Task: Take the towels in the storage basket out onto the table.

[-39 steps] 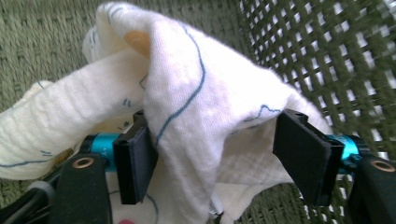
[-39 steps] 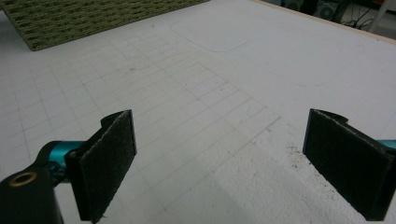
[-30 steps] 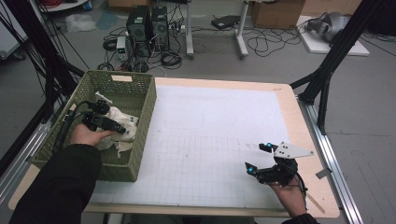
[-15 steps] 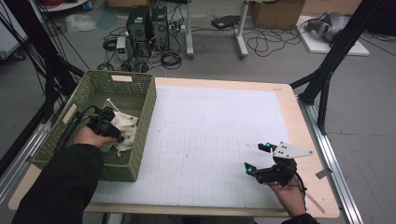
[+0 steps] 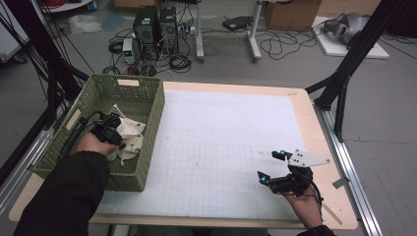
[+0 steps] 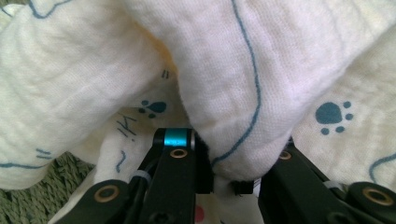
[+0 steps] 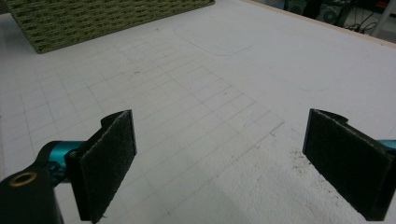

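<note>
A cream cloth point(image 5: 132, 136) printed with blue paw marks and lines lies bunched in the green woven basket point(image 5: 153, 118) at the table's left. My left gripper point(image 5: 113, 132) reaches down into the basket. Its jaws have just been closing and now pinch a thick fold of the cloth point(image 6: 224, 70); the left gripper point(image 6: 238, 156) has that fold squeezed between its black jaws. My right gripper point(image 5: 270, 166) hovers low over the white grid mat near the front right, open. In the right gripper view the right gripper point(image 7: 219, 154) has bare mat between its pads point(image 7: 109, 158).
The white grid mat point(image 5: 221, 142) covers most of the wooden table. The basket's woven wall point(image 7: 93, 18) stands far across the mat from the right gripper. Computers, cables and a black frame leg point(image 5: 344, 83) stand beyond the table's far and right edges.
The left gripper's jaws have closed onto a fold of the cloth in the basket, and the cloth has bunched up around them. The right gripper has stayed put and open.
</note>
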Action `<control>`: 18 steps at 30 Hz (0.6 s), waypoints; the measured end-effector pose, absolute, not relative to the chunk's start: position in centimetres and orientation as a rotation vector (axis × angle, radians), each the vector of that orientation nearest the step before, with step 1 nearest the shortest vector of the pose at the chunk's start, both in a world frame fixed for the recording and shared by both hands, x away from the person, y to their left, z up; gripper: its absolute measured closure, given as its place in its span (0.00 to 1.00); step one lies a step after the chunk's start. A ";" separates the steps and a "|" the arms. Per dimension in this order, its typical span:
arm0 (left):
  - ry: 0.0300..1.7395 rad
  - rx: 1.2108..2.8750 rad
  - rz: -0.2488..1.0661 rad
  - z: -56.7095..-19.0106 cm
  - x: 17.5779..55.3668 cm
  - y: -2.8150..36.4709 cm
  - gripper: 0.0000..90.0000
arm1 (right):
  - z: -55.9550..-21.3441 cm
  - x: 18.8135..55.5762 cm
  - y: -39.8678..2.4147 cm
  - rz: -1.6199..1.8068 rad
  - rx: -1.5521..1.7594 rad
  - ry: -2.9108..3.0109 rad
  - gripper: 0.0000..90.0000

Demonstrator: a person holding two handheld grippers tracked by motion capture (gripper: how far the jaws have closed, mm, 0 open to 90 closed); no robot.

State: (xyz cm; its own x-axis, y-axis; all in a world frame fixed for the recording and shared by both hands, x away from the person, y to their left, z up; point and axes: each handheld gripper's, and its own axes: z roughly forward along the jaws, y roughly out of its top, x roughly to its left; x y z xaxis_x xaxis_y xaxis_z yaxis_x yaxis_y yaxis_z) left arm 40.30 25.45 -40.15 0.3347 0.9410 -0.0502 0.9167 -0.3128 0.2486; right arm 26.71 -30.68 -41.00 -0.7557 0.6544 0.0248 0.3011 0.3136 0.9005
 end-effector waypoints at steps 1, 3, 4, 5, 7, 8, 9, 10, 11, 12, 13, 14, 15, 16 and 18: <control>1.678 2.367 0.144 -40.1 40.3 25.5 0.92 | -41.0 26.7 -30.7 1.425 0.850 2.239 0.10; 1.671 2.360 0.150 -39.9 40.3 25.7 0.92 | -41.0 26.7 -30.8 1.423 0.861 2.237 0.10; 1.665 2.356 0.159 -39.8 40.3 25.8 0.92 | -41.0 26.7 -30.8 1.425 0.862 2.236 0.10; 1.662 2.348 0.161 -39.6 40.2 25.8 0.92 | -41.0 26.8 -30.8 1.427 0.860 2.235 0.10; 1.647 2.333 0.157 -39.3 40.2 26.0 0.92 | -41.0 26.8 -30.8 1.423 0.860 2.238 0.10; 1.644 2.319 0.152 -39.0 40.1 26.1 0.92 | -41.0 26.7 -30.8 1.424 0.864 2.238 0.10; 1.635 2.306 0.147 -38.8 40.1 26.2 0.92 | -41.0 26.7 -30.8 1.424 0.863 2.235 0.10; 1.633 2.295 0.150 -38.5 40.0 26.3 0.92 | -41.0 26.7 -30.8 1.424 0.863 2.236 0.10; 1.621 2.284 0.150 -38.2 39.9 26.4 0.92 | -41.0 26.7 -30.8 1.426 0.861 2.235 0.10; 1.619 2.269 0.150 -38.0 39.8 26.5 0.92 | -41.0 26.7 -30.9 1.426 0.860 2.233 0.10; 1.613 2.250 0.149 -37.6 39.7 26.6 0.92 | -41.0 26.7 -30.9 1.424 0.864 2.229 0.10; 1.605 2.236 0.151 -37.3 39.5 26.7 0.92 | -41.0 26.7 -30.9 1.428 0.862 2.229 0.10; 1.600 2.219 0.161 -37.2 39.4 26.9 0.92 | -41.0 26.7 -30.9 1.430 0.864 2.228 0.10; 1.601 2.212 0.166 -37.1 39.2 27.0 0.92 | -41.0 26.6 -30.9 1.432 0.868 2.227 0.10; 1.599 2.184 0.157 -36.9 39.0 27.3 0.92 | -40.9 26.7 -30.9 1.434 0.869 2.228 0.10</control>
State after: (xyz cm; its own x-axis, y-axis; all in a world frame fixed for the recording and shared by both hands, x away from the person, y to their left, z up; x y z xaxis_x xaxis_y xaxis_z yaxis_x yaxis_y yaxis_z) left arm 38.97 27.32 -36.91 0.3296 0.9310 -0.1570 0.8828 -0.2450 0.4008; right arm 26.66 -30.92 -40.95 -0.7503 0.6602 0.0343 0.3048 0.2994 0.9041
